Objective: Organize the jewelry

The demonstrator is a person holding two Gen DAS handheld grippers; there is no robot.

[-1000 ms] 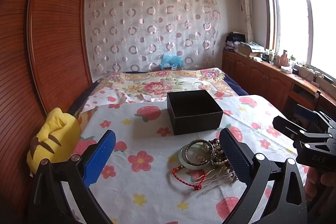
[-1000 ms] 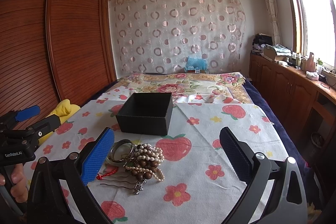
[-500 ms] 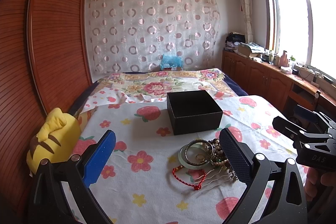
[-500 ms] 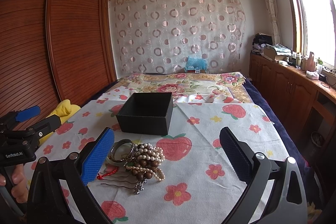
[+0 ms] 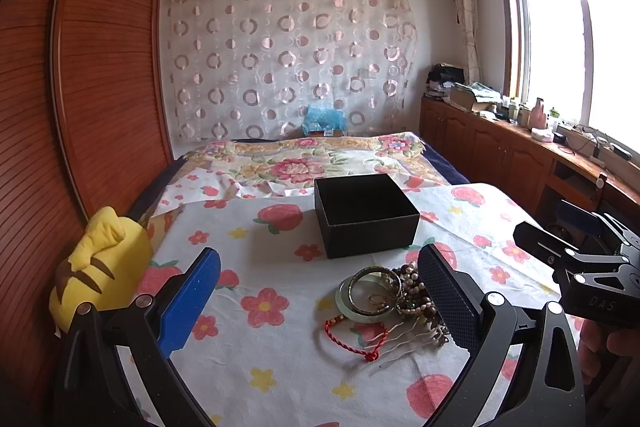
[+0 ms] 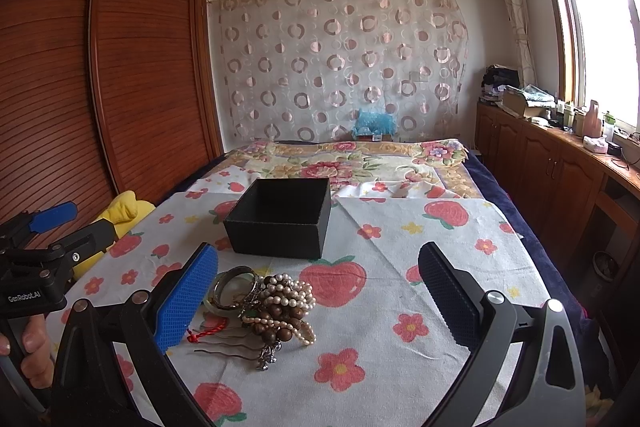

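Note:
An open black box (image 5: pixel 365 213) (image 6: pixel 281 220) stands on the flowered cloth. In front of it lies a jewelry pile: bangles (image 5: pixel 370 291) (image 6: pixel 234 286), pearl and wooden bead strands (image 6: pixel 286 301) (image 5: pixel 412 291), a red cord bracelet (image 5: pixel 354 337) (image 6: pixel 210 327) and a hair comb (image 5: pixel 404 337) (image 6: pixel 240 347). My left gripper (image 5: pixel 318 301) is open and empty, held above the cloth just short of the pile. My right gripper (image 6: pixel 318 301) is open and empty, with the pile by its left finger. Each gripper shows at the edge of the other's view.
A yellow plush toy (image 5: pixel 100 267) (image 6: pixel 120 211) lies at the cloth's left edge by the wooden wardrobe (image 5: pixel 80 87). A wooden counter with clutter (image 5: pixel 540 139) runs along the right under the window. A flowered quilt (image 5: pixel 308 159) covers the bed behind the box.

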